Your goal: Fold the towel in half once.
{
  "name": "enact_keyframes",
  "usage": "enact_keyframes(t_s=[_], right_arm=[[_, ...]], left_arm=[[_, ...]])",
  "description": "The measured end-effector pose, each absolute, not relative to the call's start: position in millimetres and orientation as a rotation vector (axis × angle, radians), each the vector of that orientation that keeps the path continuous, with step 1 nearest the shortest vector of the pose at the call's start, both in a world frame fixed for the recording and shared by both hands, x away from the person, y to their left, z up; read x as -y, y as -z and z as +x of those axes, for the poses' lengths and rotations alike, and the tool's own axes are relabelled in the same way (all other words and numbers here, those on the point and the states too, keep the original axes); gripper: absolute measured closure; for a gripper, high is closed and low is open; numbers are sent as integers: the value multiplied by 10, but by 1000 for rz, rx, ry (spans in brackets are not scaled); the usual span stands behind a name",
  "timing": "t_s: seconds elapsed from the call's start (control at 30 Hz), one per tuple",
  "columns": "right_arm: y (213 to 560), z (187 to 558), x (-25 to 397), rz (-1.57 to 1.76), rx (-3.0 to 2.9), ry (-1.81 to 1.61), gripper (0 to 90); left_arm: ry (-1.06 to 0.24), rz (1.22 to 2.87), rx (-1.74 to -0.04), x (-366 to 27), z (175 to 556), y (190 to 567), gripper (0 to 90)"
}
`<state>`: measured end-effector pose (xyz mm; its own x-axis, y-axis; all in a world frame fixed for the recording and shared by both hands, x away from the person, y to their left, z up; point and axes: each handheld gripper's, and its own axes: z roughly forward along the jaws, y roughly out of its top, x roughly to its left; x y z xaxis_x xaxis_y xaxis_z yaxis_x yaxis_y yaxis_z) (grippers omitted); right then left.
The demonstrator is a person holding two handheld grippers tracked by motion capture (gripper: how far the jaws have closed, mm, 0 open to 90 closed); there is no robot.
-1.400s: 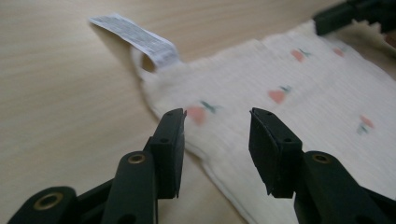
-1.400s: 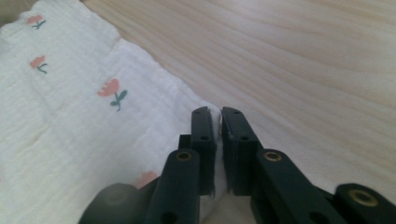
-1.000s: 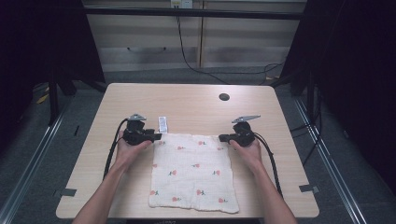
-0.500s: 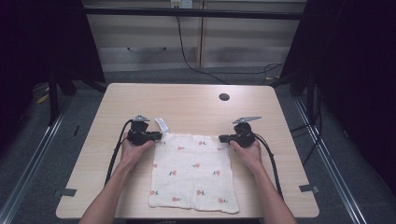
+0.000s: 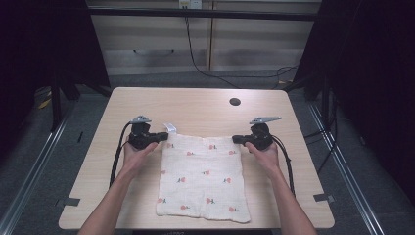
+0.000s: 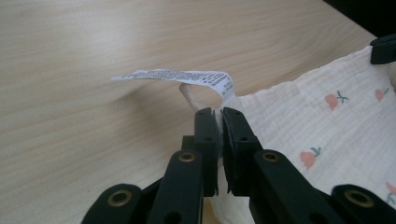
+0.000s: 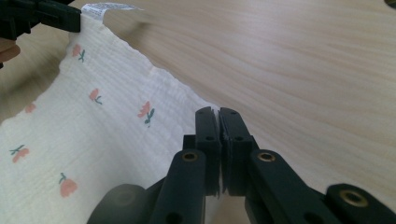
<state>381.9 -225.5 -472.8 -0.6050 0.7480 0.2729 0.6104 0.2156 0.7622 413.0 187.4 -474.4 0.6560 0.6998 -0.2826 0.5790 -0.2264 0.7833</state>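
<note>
A cream muslin cloth printed with small red flowers lies spread on a light wooden table, its near edge close to the person's side and its far edge running across the middle of the tabletop. The person holds a black two-jaw gripper in each hand, one at each far corner of the cloth. The left gripper is clenched on the far left corner, with a fold of fabric pinched between its jaws; just beyond them a white care label curls up off the wood. The right gripper is clamped on the far right corner, a thin edge of fabric caught between its closed jaws. In the right gripper view the far edge of the cloth runs taut-looking away toward the other gripper – slightly raised at the corners, as far as can be judged, while the body of the cloth rests flat. The work appears to be a fold or a lift of the cloth (most likely bringing the far edge toward the near one), and it seems to be at an early stage: both corners are secured, but no fold is yet visible – the cloth is a single open layer. What remains, by this reading, is carrying the held edge over and laying it down evenly. A small dark hole sits in the table beyond the cloth.
</note>
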Motion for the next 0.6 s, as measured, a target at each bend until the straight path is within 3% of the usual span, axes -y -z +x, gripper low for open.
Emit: enact_keyframes(t_s=[0.6], right_arm=[[4370, 3831, 2334, 1258, -2264, -1369, 881]], left_arm=[[-180, 1848, -904, -1860, 4056, 4352, 852]])
